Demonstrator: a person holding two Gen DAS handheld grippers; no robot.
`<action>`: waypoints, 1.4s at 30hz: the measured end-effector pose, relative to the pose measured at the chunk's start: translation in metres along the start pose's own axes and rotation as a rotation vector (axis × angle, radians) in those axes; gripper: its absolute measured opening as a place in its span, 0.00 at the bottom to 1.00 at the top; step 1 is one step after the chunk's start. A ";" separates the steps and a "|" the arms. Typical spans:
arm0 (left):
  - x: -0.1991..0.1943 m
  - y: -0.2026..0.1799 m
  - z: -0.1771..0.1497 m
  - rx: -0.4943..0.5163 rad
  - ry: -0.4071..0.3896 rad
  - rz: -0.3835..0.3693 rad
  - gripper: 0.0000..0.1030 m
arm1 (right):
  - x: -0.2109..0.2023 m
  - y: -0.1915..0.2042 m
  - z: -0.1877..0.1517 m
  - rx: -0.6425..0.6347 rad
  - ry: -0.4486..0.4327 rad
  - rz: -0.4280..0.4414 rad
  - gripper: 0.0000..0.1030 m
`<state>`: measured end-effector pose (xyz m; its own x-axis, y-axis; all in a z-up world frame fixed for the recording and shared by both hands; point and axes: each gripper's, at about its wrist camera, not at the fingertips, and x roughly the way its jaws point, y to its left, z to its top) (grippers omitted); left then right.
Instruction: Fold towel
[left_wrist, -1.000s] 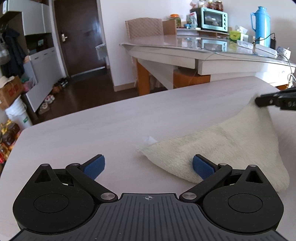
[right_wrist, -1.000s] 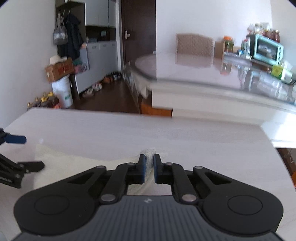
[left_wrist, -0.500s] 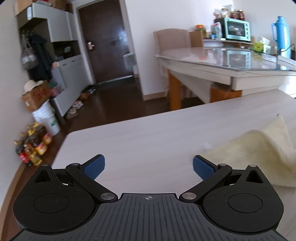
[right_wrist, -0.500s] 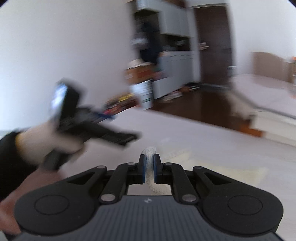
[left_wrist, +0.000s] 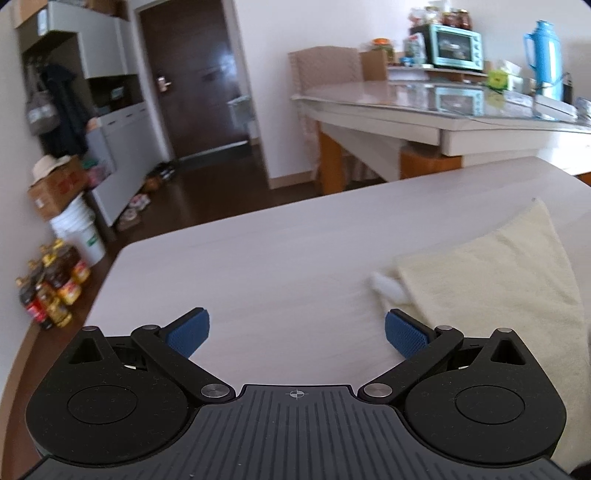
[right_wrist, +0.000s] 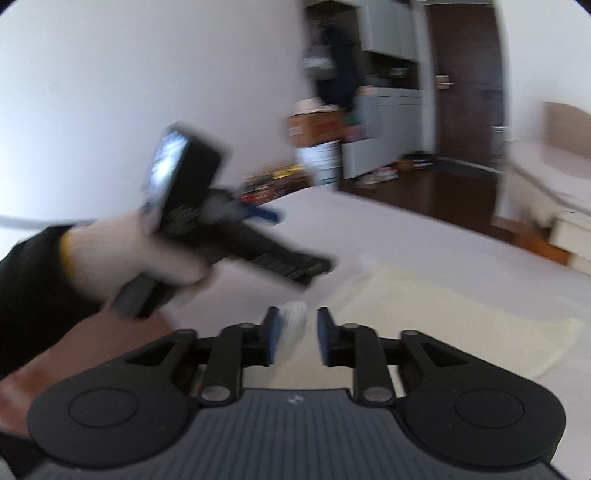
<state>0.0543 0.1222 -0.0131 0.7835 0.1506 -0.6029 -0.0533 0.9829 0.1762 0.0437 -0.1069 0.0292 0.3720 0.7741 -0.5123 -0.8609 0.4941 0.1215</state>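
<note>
towel (left_wrist: 495, 280), cream and folded, lies flat on the pale table (left_wrist: 258, 266), right of the left gripper (left_wrist: 294, 330), whose blue pads stand wide apart holding nothing. its white tag (left_wrist: 386, 286) sits just beyond the right pad. in the right wrist view the right gripper (right_wrist: 294, 338) is parted a little; a white bit of cloth rests against its left pad, unclamped. a white bucket (left_wrist: 79, 240) stands on the far-left floor, contents hidden.

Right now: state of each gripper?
Left gripper: open wide, empty, over the table.
Right gripper: partly open, towel corner between its pads, not clamped.
</note>
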 end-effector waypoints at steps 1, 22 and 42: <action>0.003 -0.001 0.001 0.005 0.000 -0.003 1.00 | 0.003 -0.006 0.003 0.006 -0.004 -0.023 0.31; 0.035 -0.002 -0.002 0.095 0.032 -0.091 1.00 | 0.155 -0.055 0.045 -0.177 0.151 0.000 0.42; 0.042 0.001 0.003 0.052 0.030 -0.063 1.00 | 0.043 -0.041 0.043 -0.204 -0.035 -0.052 0.05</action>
<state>0.0889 0.1289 -0.0361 0.7654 0.0923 -0.6369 0.0286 0.9838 0.1770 0.1105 -0.0768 0.0390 0.4263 0.7645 -0.4835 -0.8914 0.4461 -0.0806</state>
